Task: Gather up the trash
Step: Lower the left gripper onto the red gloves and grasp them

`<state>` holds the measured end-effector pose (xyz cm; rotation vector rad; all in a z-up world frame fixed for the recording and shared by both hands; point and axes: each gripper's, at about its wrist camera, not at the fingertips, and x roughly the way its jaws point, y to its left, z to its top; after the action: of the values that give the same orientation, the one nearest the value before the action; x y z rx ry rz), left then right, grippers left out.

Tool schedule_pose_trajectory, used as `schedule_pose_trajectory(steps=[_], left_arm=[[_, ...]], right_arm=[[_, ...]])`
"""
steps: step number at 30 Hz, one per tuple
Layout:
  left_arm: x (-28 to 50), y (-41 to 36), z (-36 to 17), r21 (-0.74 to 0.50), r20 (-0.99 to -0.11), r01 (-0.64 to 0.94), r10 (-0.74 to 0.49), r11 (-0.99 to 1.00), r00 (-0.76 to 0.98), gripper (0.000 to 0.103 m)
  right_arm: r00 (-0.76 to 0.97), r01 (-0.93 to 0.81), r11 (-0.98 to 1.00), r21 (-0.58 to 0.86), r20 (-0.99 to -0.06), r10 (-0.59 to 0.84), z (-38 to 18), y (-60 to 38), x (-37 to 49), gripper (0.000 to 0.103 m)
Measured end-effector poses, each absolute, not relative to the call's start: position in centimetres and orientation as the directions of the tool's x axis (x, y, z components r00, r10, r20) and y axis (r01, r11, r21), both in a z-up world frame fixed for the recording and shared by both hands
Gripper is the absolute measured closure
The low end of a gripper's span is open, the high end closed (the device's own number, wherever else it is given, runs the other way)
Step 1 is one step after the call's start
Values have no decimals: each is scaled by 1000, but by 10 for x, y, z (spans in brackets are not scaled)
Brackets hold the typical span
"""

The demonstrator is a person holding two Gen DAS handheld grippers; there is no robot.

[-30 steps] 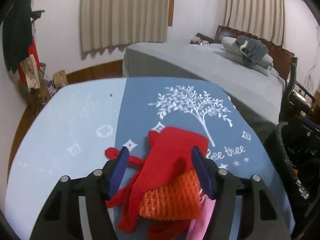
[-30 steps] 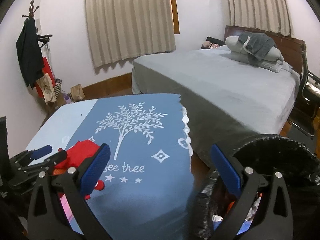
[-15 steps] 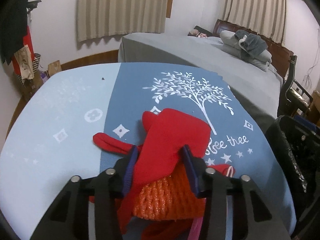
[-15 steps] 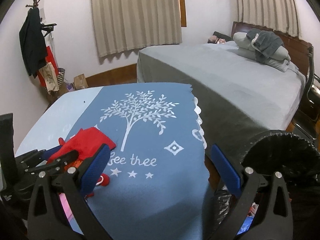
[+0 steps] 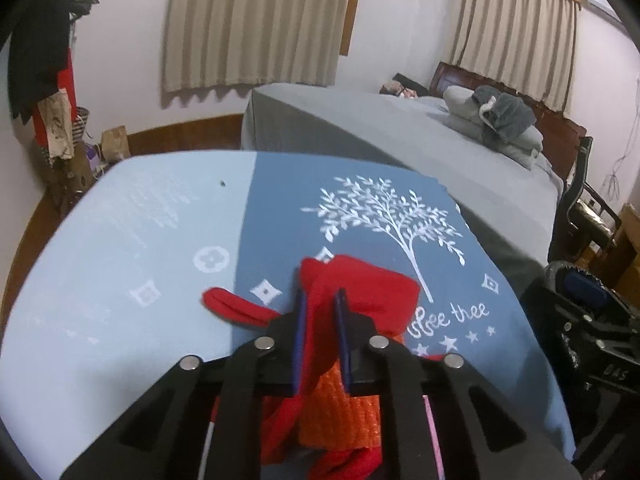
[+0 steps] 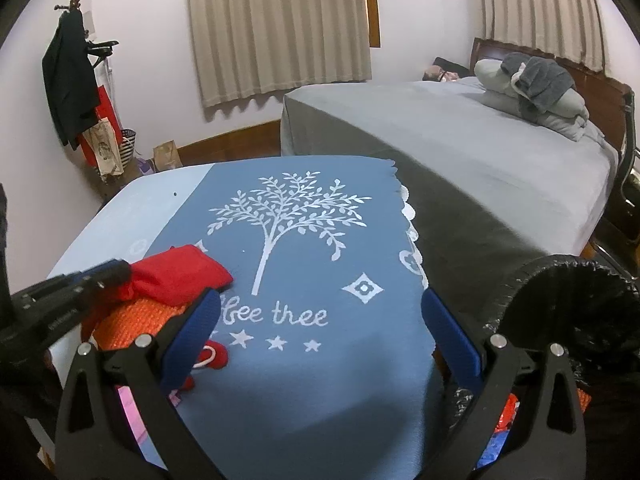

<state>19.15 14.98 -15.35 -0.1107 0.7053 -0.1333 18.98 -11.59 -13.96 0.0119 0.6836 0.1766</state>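
Observation:
A red cloth bag (image 5: 372,284) lies on the blue tree-print tablecloth (image 5: 380,232), on top of an orange foam net (image 5: 340,408). My left gripper (image 5: 319,296) is closing its jaws on a fold of the red bag, and the blue pads pinch the fabric. In the right wrist view the same red bag (image 6: 180,272) and orange net (image 6: 136,320) sit at the left with the left gripper (image 6: 100,276) on them. My right gripper (image 6: 320,308) hangs open over the cloth with nothing between its fingers. A bin lined with a black bag (image 6: 572,300) stands at the right.
A grey bed (image 6: 480,140) with folded bedding runs behind the table. A coat stand (image 6: 72,80) with bags is at the far left wall. A chair (image 5: 580,200) stands beyond the bin. Something pink (image 6: 128,404) lies under the red pile.
The left gripper's jaws have gone from wide around the red bag to pinched on its fabric. The right gripper has drifted left and lower over the tablecloth, still open.

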Motion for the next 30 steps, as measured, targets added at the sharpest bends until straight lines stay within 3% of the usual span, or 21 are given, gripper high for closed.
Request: schedule_pose_trajectory(steps=[8, 10, 11, 12, 15, 19, 20, 23, 30], left_arm=[[191, 160, -160, -144, -664, 64, -144, 988, 734, 87], [191, 159, -162, -151, -666, 68, -153, 986, 730, 73], [191, 158, -162, -155, -665, 67, -154, 986, 730, 57], [191, 156, -162, -160, -660, 71, -160, 985, 734, 51], [195, 151, -164, -150, -667, 79, -159, 986, 728, 44], [203, 141, -172, -135, -686, 100, -166, 986, 709, 42], [205, 139, -174, -132, -690, 106, -168, 986, 704, 43], [209, 135, -181, -126, -704, 121, -175, 985, 688, 72], [204, 149, -170, -179, -660, 96, -192, 979, 727, 91]], right_arm=[[755, -174, 982, 67, -632, 177, -141, -110, 191, 5], [752, -176, 982, 64, -635, 176, -142, -109, 191, 5], [751, -177, 982, 63, -636, 176, -143, -109, 192, 5], [749, -176, 982, 61, -639, 174, -143, -109, 193, 5], [748, -172, 983, 61, -641, 171, -144, -110, 193, 5], [744, -169, 984, 60, -647, 167, -146, -110, 194, 5], [743, -168, 984, 59, -648, 166, -147, -109, 195, 5], [741, -163, 985, 59, -652, 162, -148, -111, 196, 5], [741, -161, 985, 59, -652, 160, -148, -111, 197, 5]])
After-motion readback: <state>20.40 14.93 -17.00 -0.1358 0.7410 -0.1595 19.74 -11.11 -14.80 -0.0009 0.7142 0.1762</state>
